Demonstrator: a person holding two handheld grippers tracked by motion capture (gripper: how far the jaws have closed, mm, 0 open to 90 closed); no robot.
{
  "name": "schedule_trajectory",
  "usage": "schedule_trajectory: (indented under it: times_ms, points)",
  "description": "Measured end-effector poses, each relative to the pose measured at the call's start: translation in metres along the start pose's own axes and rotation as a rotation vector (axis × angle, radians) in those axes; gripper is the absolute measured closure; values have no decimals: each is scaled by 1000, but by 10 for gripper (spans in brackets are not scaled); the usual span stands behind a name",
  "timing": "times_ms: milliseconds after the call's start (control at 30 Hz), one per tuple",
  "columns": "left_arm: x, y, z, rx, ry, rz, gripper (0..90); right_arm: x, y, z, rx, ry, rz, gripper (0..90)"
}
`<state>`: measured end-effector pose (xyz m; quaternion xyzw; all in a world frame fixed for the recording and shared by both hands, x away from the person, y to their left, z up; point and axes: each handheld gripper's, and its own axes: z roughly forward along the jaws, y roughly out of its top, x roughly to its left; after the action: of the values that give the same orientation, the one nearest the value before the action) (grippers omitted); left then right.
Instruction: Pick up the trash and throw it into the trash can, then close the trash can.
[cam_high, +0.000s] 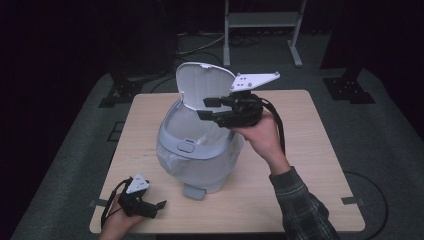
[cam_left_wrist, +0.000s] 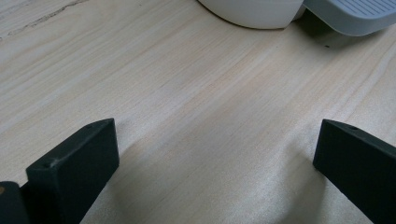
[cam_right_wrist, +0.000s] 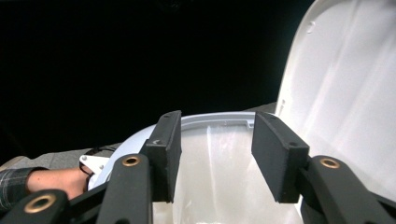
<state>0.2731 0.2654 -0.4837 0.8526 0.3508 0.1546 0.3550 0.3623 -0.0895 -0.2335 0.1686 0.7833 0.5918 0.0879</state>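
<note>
Bin lid (cam_high: 202, 82) already stands open; my right gripper (cam_high: 206, 108) hovers half-open and empty over the lined bin (cam_high: 192, 160), nothing dropped yet

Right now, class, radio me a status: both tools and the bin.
Left tool open, resting on table. Right tool open, nothing between jaws, above pedal bin. Lid up, liner in. Nothing in the way.

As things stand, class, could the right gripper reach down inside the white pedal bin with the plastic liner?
Probably yes. The bin's hinged lid stands raised, the right gripper hovers over the white pedal bin mouth with open fingers holding nothing, and nothing visible blocks the way down.
</note>
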Motion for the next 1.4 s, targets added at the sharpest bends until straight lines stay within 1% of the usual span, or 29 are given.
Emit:
schedule_trajectory:
  times_ms: [67, 133, 167, 200, 267, 300, 333, 433, 533, 567, 600, 633, 700, 733, 800, 900, 933, 1000, 1133, 1200, 1233, 1400]
  points:
    - [0, 0, 0, 0, 0, 0, 0, -1, -1, -7, -2, -7, -5, 558]
    - [0, 0, 0, 0, 0, 0, 0, -1, -3, -14, -4, -20, -10, 611]
    - [0, 0, 0, 0, 0, 0, 0, -2, -4, -16, -6, -26, -10, 613]
    - [0, 0, 0, 0, 0, 0, 0, -3, -5, -20, -5, -27, -5, 640]
    - [0, 0, 0, 0, 0, 0, 0, -3, -6, -22, -3, -31, -7, 653]
    - [0, 0, 0, 0, 0, 0, 0, -4, -7, -26, 0, -44, -10, 675]
    - [0, 0, 0, 0, 0, 0, 0, -4, -8, -29, 1, -48, -10, 691]
    - [0, 0, 0, 0, 0, 0, 0, -6, -12, -38, 1, -68, -9, 718]
    - [0, 0, 0, 0, 0, 0, 0, -11, -16, -46, 4, -89, -5, 753]
    - [0, 0, 0, 0, 0, 0, 0, -14, -18, -51, 9, -106, -5, 780]
    - [0, 0, 0, 0, 0, 0, 0, -14, -18, -51, 9, -106, -5, 780]
    - [0, 0, 0, 0, 0, 0, 0, -15, -19, -53, 11, -114, -3, 798]
    - [0, 0, 0, 0, 0, 0, 0, -19, -22, -60, 14, -139, -7, 859]
    - [0, 0, 0, 0, 0, 0, 0, -19, -22, -60, 14, -139, -7, 859]
    - [0, 0, 0, 0, 0, 0, 0, -22, -23, -63, 19, -154, -7, 890]
    - [0, 0, 0, 0, 0, 0, 0, -27, -24, -68, 16, -175, -9, 900]
    - [0, 0, 0, 0, 0, 0, 0, -27, -24, -68, 16, -175, -9, 900]
    - [0, 0, 0, 0, 0, 0, 0, -30, -24, -69, 13, -190, -17, 900]
    - [0, 0, 0, 0, 0, 1, 0, -36, -24, -72, 9, -221, -12, 900]
    - [0, 0, 0, 0, 0, 1, 0, -37, -24, -73, 8, -226, -11, 900]
    - [0, 0, 0, 0, 0, 1, 0, -42, -22, -74, 3, -250, -14, 900]
    - [0, 0, 0, 0, 0, 1, 0, -52, -20, -73, -9, -275, 1, 900]
